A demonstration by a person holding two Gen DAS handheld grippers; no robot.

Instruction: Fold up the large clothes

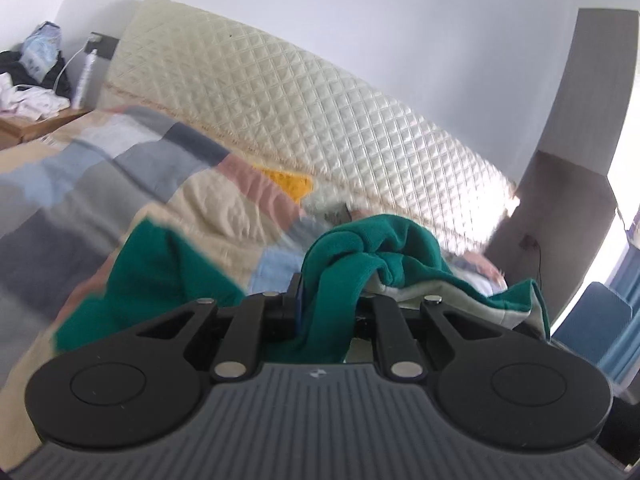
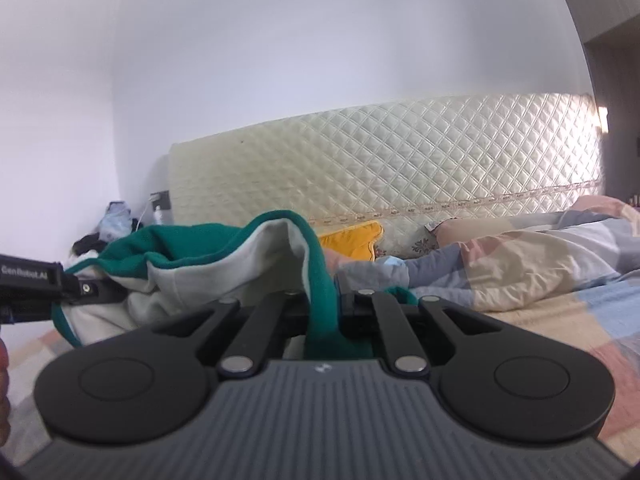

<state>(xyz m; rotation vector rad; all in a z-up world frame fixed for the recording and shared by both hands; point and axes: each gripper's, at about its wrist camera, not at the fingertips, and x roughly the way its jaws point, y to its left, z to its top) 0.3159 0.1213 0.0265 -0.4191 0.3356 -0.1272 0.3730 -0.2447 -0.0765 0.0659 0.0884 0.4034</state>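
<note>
A bed [image 2: 540, 300] with a patchwork quilt stands against a white wall, backed by a cream quilted headboard [image 2: 400, 160]. In front of the headboard, a green garment [image 1: 360, 248] with a pale lining hangs raised above the quilt. The left gripper [image 1: 326, 304] has its fingers clamped on a bunched fold of it, and the right gripper [image 2: 322, 300] has its fingers pinched shut on another edge. The cloth stretches sideways between the two, roughly along the headboard.
</note>
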